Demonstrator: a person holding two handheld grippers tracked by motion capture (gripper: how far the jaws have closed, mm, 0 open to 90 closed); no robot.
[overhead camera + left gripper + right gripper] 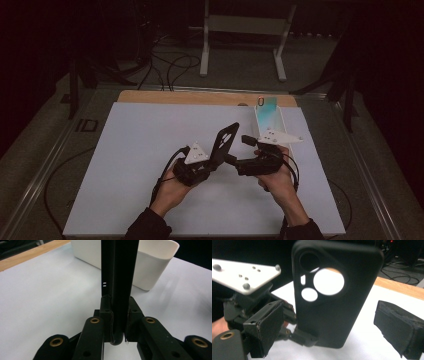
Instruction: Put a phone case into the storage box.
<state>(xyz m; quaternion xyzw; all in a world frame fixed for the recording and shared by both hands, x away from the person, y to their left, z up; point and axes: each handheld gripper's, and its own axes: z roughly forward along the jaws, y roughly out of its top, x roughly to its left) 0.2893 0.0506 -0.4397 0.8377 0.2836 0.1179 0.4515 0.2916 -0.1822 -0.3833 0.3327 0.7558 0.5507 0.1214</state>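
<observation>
Your left gripper [212, 162] is clamped on the lower edge of the black phone case [223, 141], holding it upright and slightly tilted above the white bench [135, 150]. Your right gripper [239, 150] sits just beside the case, jaws apart, one to each side and neither pressing on it. A white bin [270, 122] stands behind, near the bench's far edge.

A dim lab: behind the white worktop [150, 150], loose cables [170, 65] cross the floor beside a metal stand [242, 30].
</observation>
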